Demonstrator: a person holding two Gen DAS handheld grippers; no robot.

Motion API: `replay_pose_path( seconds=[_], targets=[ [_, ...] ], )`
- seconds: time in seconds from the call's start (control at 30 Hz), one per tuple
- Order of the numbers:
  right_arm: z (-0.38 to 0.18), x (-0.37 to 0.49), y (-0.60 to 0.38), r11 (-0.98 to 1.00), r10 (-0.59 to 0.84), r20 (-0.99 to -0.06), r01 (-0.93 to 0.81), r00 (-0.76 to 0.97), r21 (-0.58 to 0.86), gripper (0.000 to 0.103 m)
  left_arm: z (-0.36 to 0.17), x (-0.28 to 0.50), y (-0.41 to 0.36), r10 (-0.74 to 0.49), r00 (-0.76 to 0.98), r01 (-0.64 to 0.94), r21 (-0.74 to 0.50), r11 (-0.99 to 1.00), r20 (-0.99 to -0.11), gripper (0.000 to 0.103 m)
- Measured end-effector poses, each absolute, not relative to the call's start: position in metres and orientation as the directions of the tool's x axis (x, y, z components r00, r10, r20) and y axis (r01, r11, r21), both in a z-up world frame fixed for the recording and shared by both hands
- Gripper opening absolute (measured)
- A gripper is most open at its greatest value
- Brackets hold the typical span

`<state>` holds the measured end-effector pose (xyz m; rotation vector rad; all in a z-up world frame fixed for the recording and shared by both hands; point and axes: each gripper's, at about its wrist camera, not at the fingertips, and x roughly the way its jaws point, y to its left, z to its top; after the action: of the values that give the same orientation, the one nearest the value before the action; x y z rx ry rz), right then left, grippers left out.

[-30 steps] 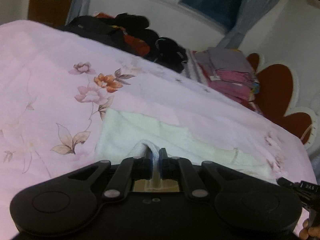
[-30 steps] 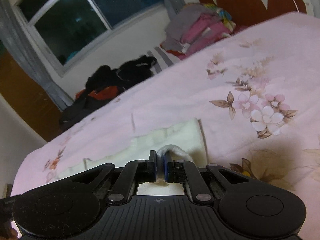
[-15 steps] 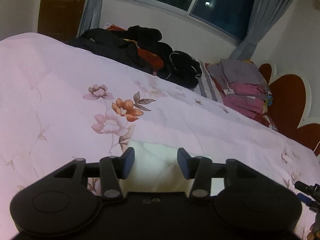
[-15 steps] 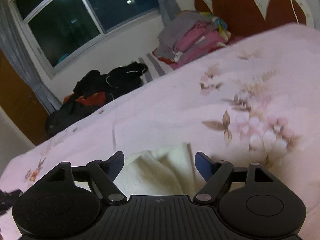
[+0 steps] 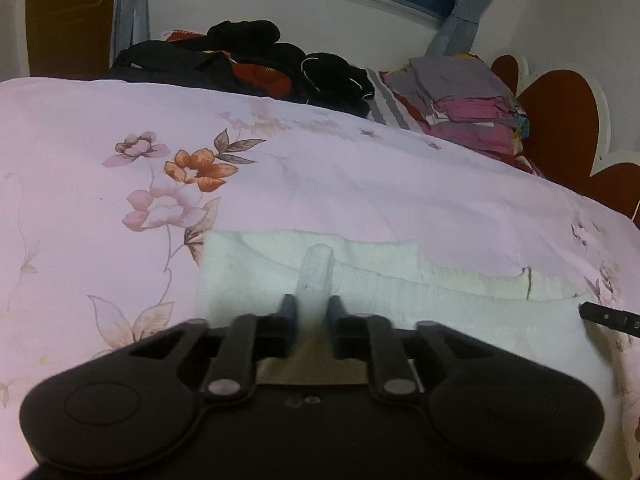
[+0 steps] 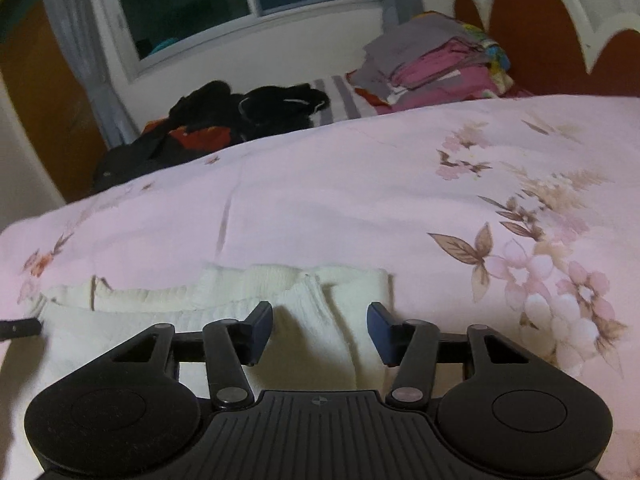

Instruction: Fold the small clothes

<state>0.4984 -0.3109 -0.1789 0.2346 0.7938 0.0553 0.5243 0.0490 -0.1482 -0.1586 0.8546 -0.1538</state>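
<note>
On the pink floral bedspread [image 5: 360, 184], the cream knitted garment [image 5: 400, 292] lay flat, pinched by the left gripper [image 5: 313, 312] while the right gripper [image 6: 320, 326] was closing around a ridge; matching grips should fold evenly.

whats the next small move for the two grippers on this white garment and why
Probably finish closing the right gripper: its jaws are closing around a raised ridge of the white garment without pinching it yet, while the left gripper already pinches a fold. Then both can lift together.
</note>
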Motion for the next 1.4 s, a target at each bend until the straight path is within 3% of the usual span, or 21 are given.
replay_pose_path(
  seconds=[0.07, 0.13, 0.17, 0.4, 0.77, 0.83, 0.9, 1.03, 1.07, 1.13, 1.17, 1.2, 1.4],
  targets=[
    [-0.182, 0.501, -0.310, 0.973, 0.153, -0.710, 0.020, 0.687, 0.228, 0.013, -0.147, 0.523, 0.047, -0.195, 0.655, 0.079, -0.190, 0.979, -0.730, 0.004],
    [-0.183, 0.500, -0.308, 0.975, 0.155, -0.707, 0.009, 0.690, 0.222, 0.012, -0.145, 0.519, 0.047, -0.194, 0.671, 0.083, -0.188, 0.979, -0.715, 0.003],
    [-0.182, 0.500, -0.308, 0.974, 0.164, -0.704, -0.002, 0.691, 0.225, 0.003, -0.143, 0.518, 0.047, -0.194, 0.683, 0.087, -0.185, 0.979, -0.704, 0.003],
    [-0.162, 0.496, -0.304, 0.981, 0.115, -0.605, 0.004, 0.788, 0.192, 0.003, -0.123, 0.518, 0.052, -0.156, 0.772, 0.039, -0.199, 0.979, -0.616, 0.003],
    [-0.192, 0.515, -0.304, 0.982, 0.077, -0.676, 0.060, 0.733, 0.177, 0.004, -0.158, 0.531, 0.039, -0.086, 0.719, 0.018, -0.104, 0.994, -0.690, 0.005],
    [-0.187, 0.512, -0.304, 0.984, 0.080, -0.674, 0.049, 0.735, 0.170, 0.004, -0.157, 0.528, 0.039, -0.081, 0.717, 0.030, -0.086, 0.996, -0.692, 0.011],
    [-0.178, 0.508, -0.305, 0.984, 0.083, -0.662, 0.044, 0.745, 0.174, 0.004, -0.154, 0.525, 0.042, -0.075, 0.715, 0.020, -0.087, 0.996, -0.695, 0.025],
    [-0.167, 0.499, -0.300, 0.983, 0.088, -0.647, 0.037, 0.758, 0.177, 0.005, -0.143, 0.516, 0.050, -0.063, 0.719, -0.002, -0.092, 0.996, -0.692, 0.035],
    [-0.165, 0.496, -0.298, 0.983, 0.097, -0.643, 0.028, 0.759, 0.182, 0.008, -0.139, 0.512, 0.050, -0.064, 0.726, 0.000, -0.093, 0.996, -0.685, 0.036],
    [-0.162, 0.492, -0.293, 0.982, 0.109, -0.641, 0.019, 0.760, 0.189, 0.031, -0.131, 0.502, 0.050, -0.066, 0.744, 0.009, -0.089, 0.996, -0.665, 0.041],
    [-0.161, 0.489, -0.290, 0.981, 0.115, -0.633, 0.014, 0.765, 0.195, 0.057, -0.128, 0.497, 0.049, -0.072, 0.752, 0.015, -0.092, 0.996, -0.655, 0.044],
    [-0.159, 0.486, -0.288, 0.982, 0.112, -0.623, 0.011, 0.774, 0.191, 0.063, -0.124, 0.492, 0.047, -0.083, 0.758, 0.026, -0.098, 0.995, -0.648, 0.045],
    [-0.149, 0.473, -0.265, 0.984, 0.124, -0.600, -0.018, 0.790, 0.180, 0.063, -0.115, 0.473, 0.020, -0.162, 0.743, 0.117, -0.112, 0.987, -0.649, 0.045]
  ],
)
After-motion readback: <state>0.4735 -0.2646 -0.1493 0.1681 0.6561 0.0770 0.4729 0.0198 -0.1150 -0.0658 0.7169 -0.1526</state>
